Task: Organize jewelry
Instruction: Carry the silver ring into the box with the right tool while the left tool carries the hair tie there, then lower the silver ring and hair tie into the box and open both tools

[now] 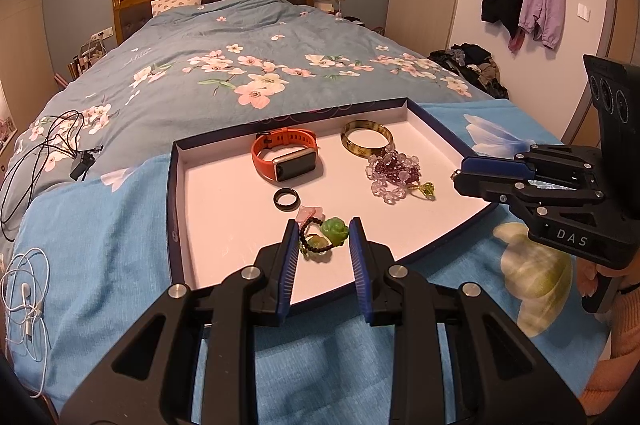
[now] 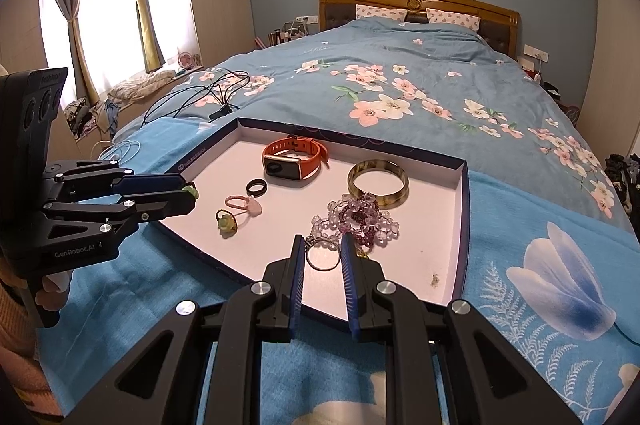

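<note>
A shallow blue box lid (image 1: 176,185) (image 2: 464,209) with a white floor lies on the bed and holds an orange smartwatch (image 1: 286,157) (image 2: 294,159), a brown bangle (image 1: 366,141) (image 2: 378,181), a purple bead bracelet (image 1: 394,173) (image 2: 360,215), a black ring (image 1: 286,199) (image 2: 256,186) and a pink hair tie (image 2: 244,204). My left gripper (image 1: 324,237) (image 2: 188,195) is shut on a green rose bead bracelet (image 1: 326,235). My right gripper (image 2: 323,251) (image 1: 458,177) is shut on a silver ring (image 2: 322,257) near the lid's front edge.
A blue towel (image 1: 100,245) (image 2: 540,225) lies under the lid on a floral duvet (image 1: 240,45). Black cables (image 1: 48,153) (image 2: 200,93) and white earphones (image 1: 28,301) lie to the left. A small gold piece (image 2: 434,280) lies at the lid's front right.
</note>
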Motion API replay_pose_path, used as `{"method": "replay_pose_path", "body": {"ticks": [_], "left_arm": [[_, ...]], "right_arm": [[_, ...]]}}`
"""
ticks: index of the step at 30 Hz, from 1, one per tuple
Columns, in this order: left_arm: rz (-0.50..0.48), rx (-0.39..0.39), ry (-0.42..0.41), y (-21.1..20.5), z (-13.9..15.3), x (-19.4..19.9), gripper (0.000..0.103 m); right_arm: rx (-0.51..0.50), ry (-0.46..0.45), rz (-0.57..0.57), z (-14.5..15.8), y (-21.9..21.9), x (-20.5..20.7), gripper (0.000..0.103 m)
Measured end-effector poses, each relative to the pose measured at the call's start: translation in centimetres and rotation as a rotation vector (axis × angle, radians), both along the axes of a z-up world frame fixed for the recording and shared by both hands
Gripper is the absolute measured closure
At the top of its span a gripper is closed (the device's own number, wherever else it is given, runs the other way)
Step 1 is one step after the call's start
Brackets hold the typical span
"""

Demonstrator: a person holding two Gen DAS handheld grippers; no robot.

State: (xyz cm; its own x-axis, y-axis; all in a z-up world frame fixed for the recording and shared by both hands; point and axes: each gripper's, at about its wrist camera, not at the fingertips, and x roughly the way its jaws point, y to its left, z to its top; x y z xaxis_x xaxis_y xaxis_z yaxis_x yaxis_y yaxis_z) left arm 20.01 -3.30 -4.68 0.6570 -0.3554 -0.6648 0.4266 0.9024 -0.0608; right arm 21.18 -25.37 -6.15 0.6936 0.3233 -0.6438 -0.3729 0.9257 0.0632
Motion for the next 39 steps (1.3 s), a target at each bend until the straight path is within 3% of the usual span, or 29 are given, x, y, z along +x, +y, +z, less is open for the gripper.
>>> {"method": "replay_pose_path", "body": {"ticks": [39], "left_arm": [[0.001, 0.033, 0.05, -0.6, -1.8, 1.7, 0.077]], "right_arm": [[-0.005, 0.034, 0.004, -1.2, 0.6, 1.5, 0.087]]}}
